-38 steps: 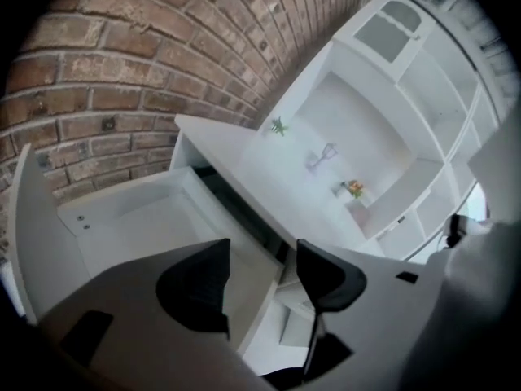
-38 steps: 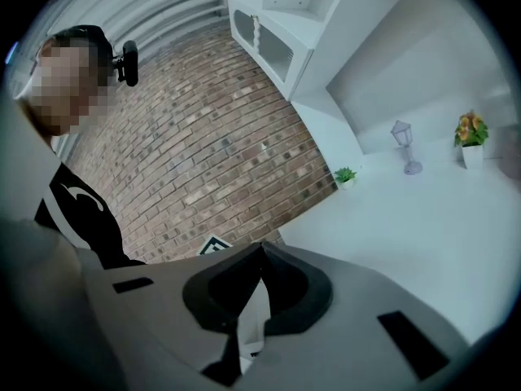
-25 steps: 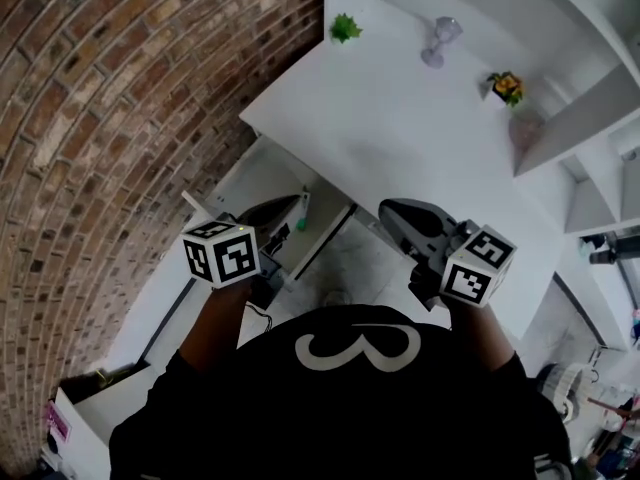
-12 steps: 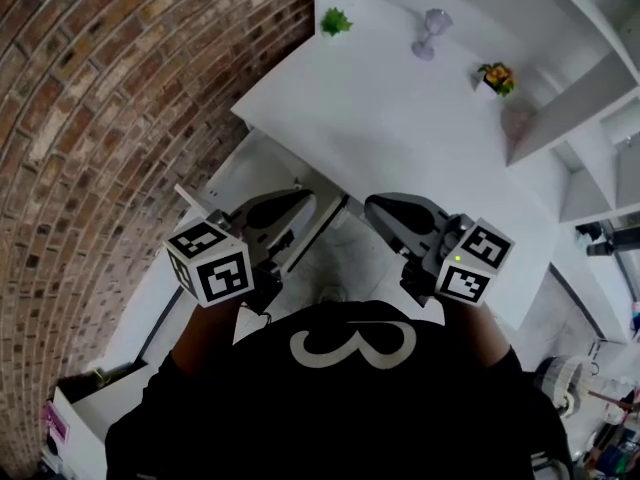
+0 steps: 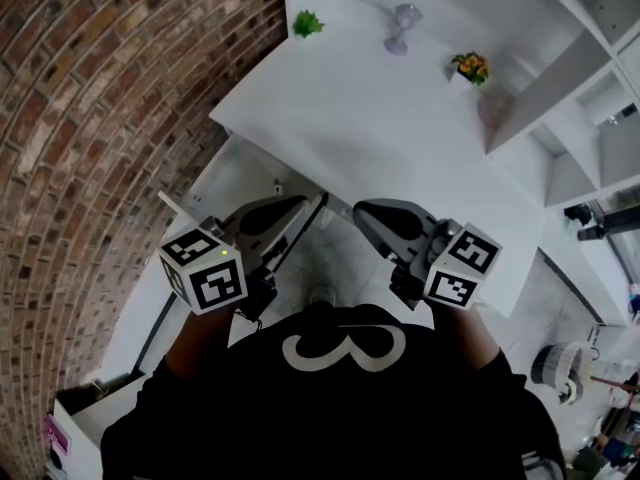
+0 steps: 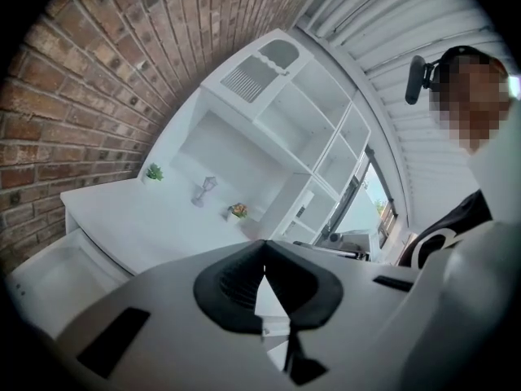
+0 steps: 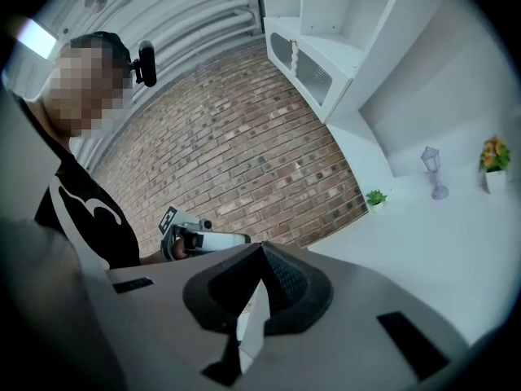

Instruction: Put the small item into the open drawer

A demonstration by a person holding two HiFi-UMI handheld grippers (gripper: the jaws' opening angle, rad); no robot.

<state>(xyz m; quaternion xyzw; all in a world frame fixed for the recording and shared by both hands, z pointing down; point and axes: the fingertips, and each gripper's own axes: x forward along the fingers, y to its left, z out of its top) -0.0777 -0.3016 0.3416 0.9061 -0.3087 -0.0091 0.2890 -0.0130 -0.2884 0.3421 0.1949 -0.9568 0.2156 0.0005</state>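
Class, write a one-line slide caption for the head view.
A person holds the shut left tool and shut right tool near the open drawer of a white desk, beside a brick wall.

Person: black short-sleeved shirt (image 5: 330, 418) with a white curled mark (image 5: 343, 346). Left hand-held gripper (image 5: 305, 201) and right hand-held gripper (image 5: 358, 209): grey shells, black ribbed pads (image 6: 232, 279). Each carries a white cube with black square markers. Left cube (image 5: 204, 271) shows a green light (image 5: 226, 253). Black cable (image 5: 256, 314) beneath it.
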